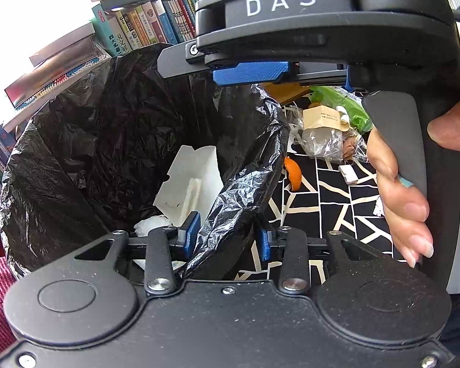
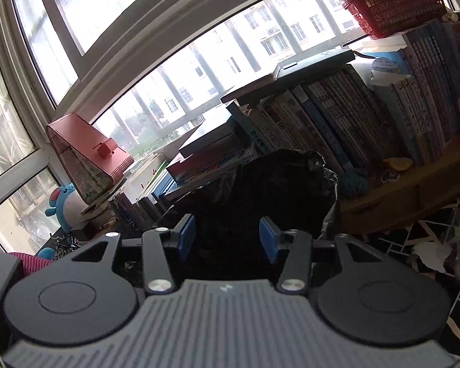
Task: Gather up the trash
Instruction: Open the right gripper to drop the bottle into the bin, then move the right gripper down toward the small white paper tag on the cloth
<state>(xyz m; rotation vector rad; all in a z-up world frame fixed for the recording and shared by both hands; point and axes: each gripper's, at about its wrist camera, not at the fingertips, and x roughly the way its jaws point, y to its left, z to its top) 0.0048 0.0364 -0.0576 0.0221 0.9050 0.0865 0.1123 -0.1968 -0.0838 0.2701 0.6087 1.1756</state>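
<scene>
- Beside the black bin bag (image 1: 113, 128), my left gripper (image 1: 227, 239) is clamping its blue pads on the bag's near rim, holding the mouth wide.
- Above that mouth my right gripper (image 1: 251, 73) is hanging with its jaws apart and nothing between them; a hand (image 1: 404, 184) is wrapping the grey handle just beside the bag.
- Behind the bag a row of books (image 2: 337, 116) is standing on a wooden shelf (image 2: 408, 196), with flat stacks, a red basket (image 2: 395, 3) on top and a pink box (image 2: 89, 150) leaning by the window (image 2: 181, 70).
- Down in the bag a white foam block (image 1: 190, 184) is lying tilted, with a crumpled white wad (image 1: 153, 225) just beside it.
- Outside the bag, on the black-and-white patterned cloth (image 1: 322, 190), more trash is waiting: an orange peel (image 1: 293, 173) near the bag's rim, a clear plastic wrapper (image 1: 322, 141), a tan card (image 1: 322, 116) and green packaging (image 1: 349, 104) farther back.
</scene>
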